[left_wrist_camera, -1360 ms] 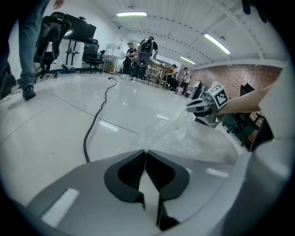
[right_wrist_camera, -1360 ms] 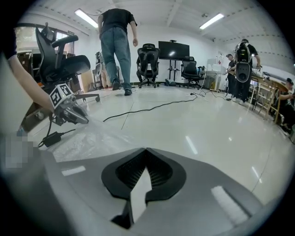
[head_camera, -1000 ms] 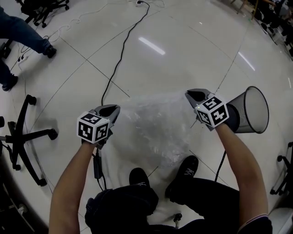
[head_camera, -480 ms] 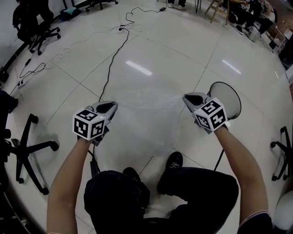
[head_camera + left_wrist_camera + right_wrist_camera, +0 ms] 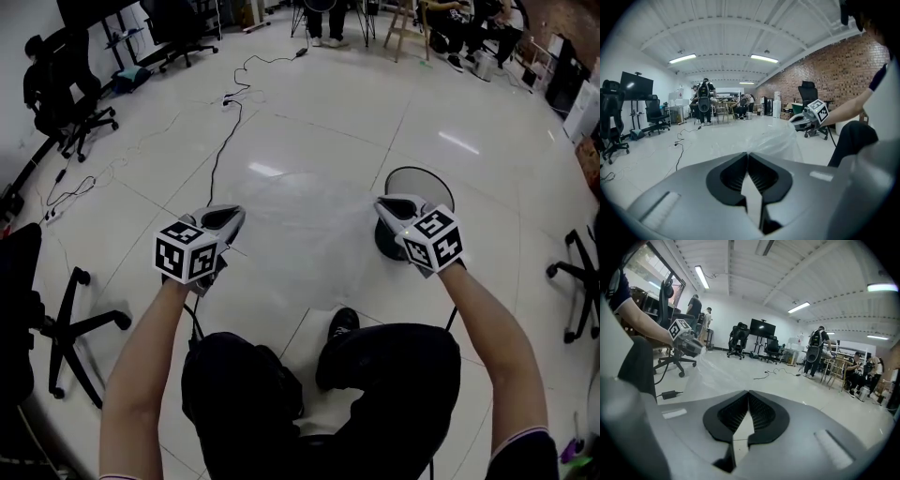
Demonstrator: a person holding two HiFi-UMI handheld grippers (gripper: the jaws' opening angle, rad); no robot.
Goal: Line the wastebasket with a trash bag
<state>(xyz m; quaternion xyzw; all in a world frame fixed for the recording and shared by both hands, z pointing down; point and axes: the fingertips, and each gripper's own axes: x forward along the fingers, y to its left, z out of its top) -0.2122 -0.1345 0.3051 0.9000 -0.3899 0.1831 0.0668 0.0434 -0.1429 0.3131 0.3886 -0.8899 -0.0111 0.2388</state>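
A clear trash bag [image 5: 300,234] hangs stretched between my two grippers above the white floor. In the head view my left gripper [image 5: 228,219] is shut on the bag's left edge and my right gripper [image 5: 388,207] is shut on its right edge. The black mesh wastebasket [image 5: 419,172] stands on the floor just behind the right gripper, partly hidden by it. In the left gripper view the shut jaws pinch the trash bag [image 5: 776,140], which runs across to the right gripper [image 5: 802,120]. In the right gripper view the trash bag [image 5: 705,369] leads left to the left gripper [image 5: 690,346].
A black cable [image 5: 218,150] runs over the floor ahead of the left gripper. Office chairs stand at the left [image 5: 66,323] and the right [image 5: 577,281]. My own legs and a shoe [image 5: 339,326] are below the bag. People and chairs fill the far end of the room.
Both grippers have risen with the bag stretched between them. The head view has tipped up, and the wastebasket now shows behind the right gripper instead of to its right.
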